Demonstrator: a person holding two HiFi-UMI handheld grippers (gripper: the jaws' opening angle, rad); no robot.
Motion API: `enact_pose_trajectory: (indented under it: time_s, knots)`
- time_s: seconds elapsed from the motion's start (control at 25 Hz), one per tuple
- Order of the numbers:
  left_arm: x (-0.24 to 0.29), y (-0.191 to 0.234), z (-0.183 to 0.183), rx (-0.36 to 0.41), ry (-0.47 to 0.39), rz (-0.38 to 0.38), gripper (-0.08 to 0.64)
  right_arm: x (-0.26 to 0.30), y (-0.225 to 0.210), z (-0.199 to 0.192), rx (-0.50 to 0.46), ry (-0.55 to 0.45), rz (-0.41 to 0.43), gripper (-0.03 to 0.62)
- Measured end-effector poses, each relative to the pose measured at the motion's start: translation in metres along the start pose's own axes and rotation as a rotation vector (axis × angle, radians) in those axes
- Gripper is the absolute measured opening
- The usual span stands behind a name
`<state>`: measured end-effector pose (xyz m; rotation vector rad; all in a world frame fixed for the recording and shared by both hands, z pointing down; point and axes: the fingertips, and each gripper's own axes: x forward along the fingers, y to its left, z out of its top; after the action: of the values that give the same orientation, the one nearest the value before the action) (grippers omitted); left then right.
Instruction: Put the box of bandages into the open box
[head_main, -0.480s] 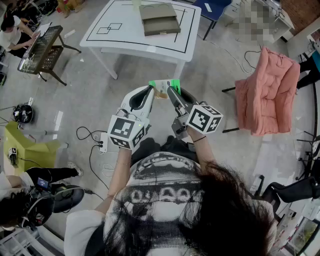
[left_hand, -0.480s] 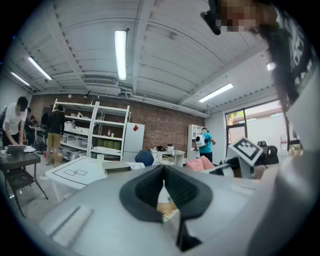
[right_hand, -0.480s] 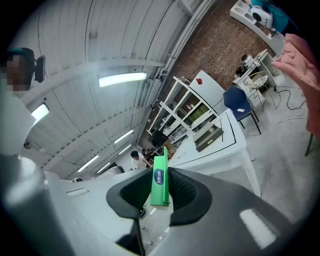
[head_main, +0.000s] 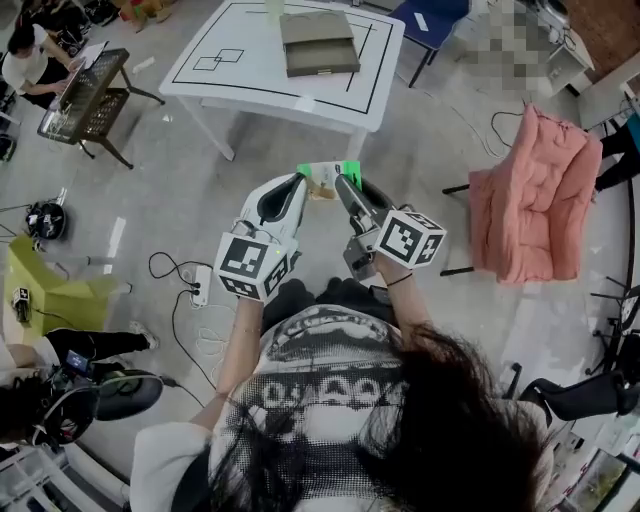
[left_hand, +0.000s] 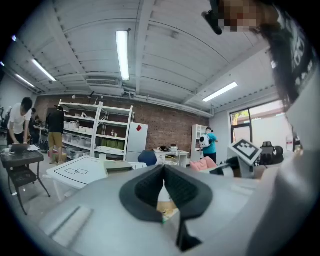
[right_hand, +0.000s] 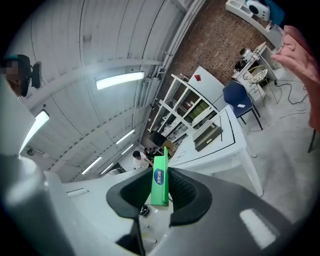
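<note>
Both grippers are held out in front of the person, side by side, tips converging on 1 thing: the box of bandages (head_main: 328, 170), green and white, up in the air above the grey floor (head_main: 150, 190). The right tongs (right_hand: 161, 190) are clamped on it. In the right gripper view the green box stands on edge between the 2 dark pads, both pressing its flat sides, its far end poking out past the tips. Over to the left tongs (left_hand: 163, 172): drawn narrow, tips nearly meeting, with a pale, tan-printed part of the same box pinched between the pads lower down. Ahead, well apart from the grippers, stands the white surface (head_main: 250, 75), marked with black lines. On it, toward the far right, lies the open box (head_main: 322, 64), grey-olive, lid thrown back. That is a clear gap from the bandages, which are nowhere near it yet. A pink chair (head_main: 535, 190) sits off to the person's right.
</note>
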<state>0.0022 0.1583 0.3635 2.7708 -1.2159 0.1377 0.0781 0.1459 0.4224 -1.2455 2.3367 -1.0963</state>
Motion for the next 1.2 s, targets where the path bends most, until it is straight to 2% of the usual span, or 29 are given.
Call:
enact_pose_trajectory:
  time_s: [0.28, 0.56, 0.76, 0.96, 1.2]
  knots:
    - [0.006, -0.013, -0.002, -0.014, -0.005, 0.056, 0.0, -0.012, -0.018, 0.004, 0.017, 0.041, 0.025, 0.092]
    - [0.007, -0.018, -0.014, -0.024, 0.03, 0.092, 0.0, -0.014, -0.03, 0.003, 0.05, 0.067, 0.037, 0.092]
    - [0.013, -0.008, -0.012, -0.043, 0.025, 0.109, 0.0, -0.006, -0.033, 0.006, 0.062, 0.076, 0.048, 0.092]
    - [0.029, 0.006, -0.016, -0.043, 0.036, 0.091, 0.0, 0.011, -0.046, 0.011, 0.076, 0.07, 0.037, 0.092]
    - [0.061, 0.047, -0.017, -0.054, 0.035, 0.072, 0.0, 0.054, -0.064, 0.027, 0.074, 0.067, 0.011, 0.092]
